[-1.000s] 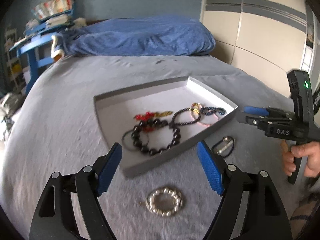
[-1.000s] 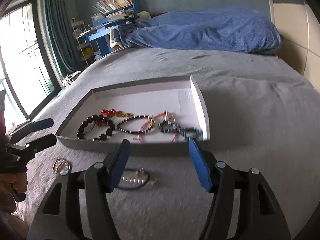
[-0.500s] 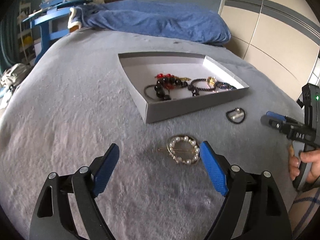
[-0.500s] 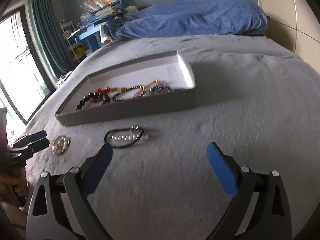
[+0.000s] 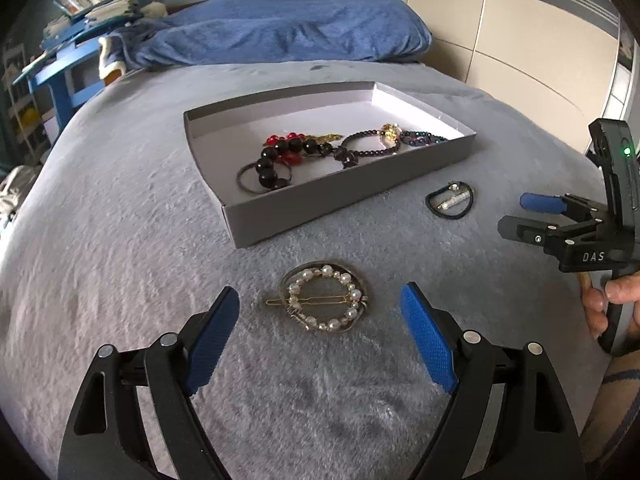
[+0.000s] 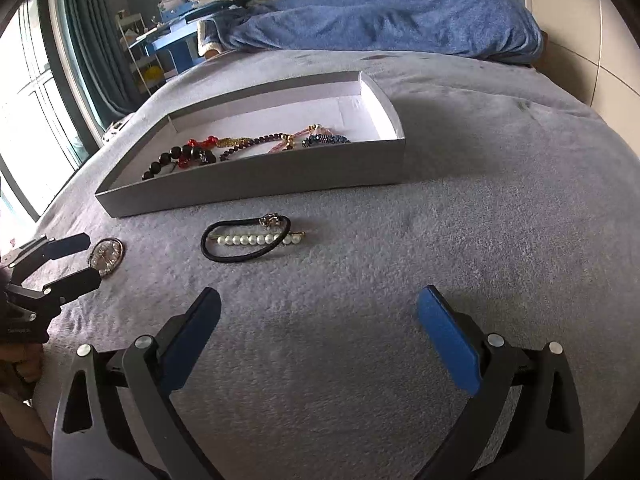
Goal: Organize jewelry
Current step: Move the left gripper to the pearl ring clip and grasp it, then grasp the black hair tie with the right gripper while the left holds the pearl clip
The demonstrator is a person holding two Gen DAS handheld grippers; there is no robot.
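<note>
A: How do the grippers stand?
B: The left gripper [image 5: 320, 320] is spread wide above the bed [image 5: 120, 260], its jaws closing a little, holding nothing; the pearl clip [image 5: 324, 300] lies between the blue pads [image 5: 428, 344], untouched. The right gripper [image 6: 320, 320] is opening to full width, empty, above bare blanket.
A: And the jewelry?
B: A round pearl ring on a gold pin, near the tray's [image 5: 340, 196] front wall. Right of it, a black hair tie [image 6: 244, 240] around a pearl bar [image 6: 256, 239]. Bead bracelets [image 5: 288, 156] sit inside the tray, mid-bed.
</note>
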